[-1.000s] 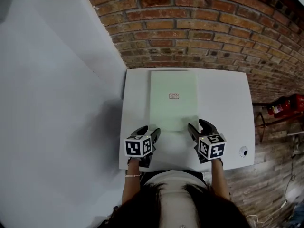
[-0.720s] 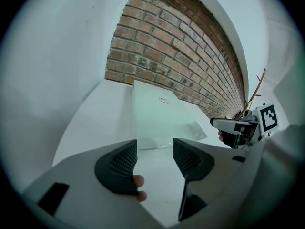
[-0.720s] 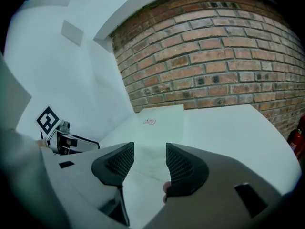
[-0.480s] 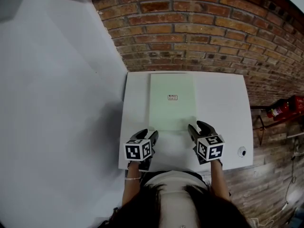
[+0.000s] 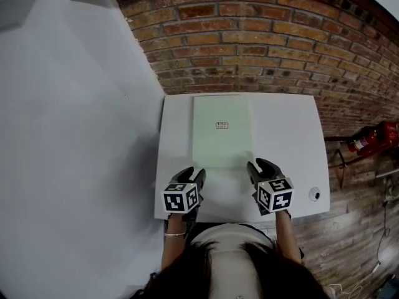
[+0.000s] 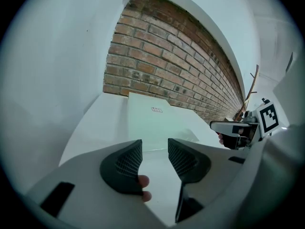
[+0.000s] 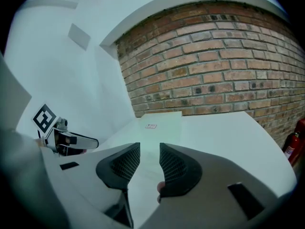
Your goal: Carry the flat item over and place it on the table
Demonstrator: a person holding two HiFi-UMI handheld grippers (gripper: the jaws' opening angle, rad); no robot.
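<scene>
Your left tool (image 6: 155,151) and right tool (image 7: 149,159), empty, jaws just closing yet apart, hover near the flat item (image 5: 221,132).

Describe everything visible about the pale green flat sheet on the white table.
The pale green flat sheet looks thin and matte; board or plastic, I cannot tell. A small white label with unreadable dark print sits near its middle. It lies flat on the white table, left of centre, long sides pointing at the brick wall, far edge close to the table's far edge. Only the table visibly touches it.
</scene>
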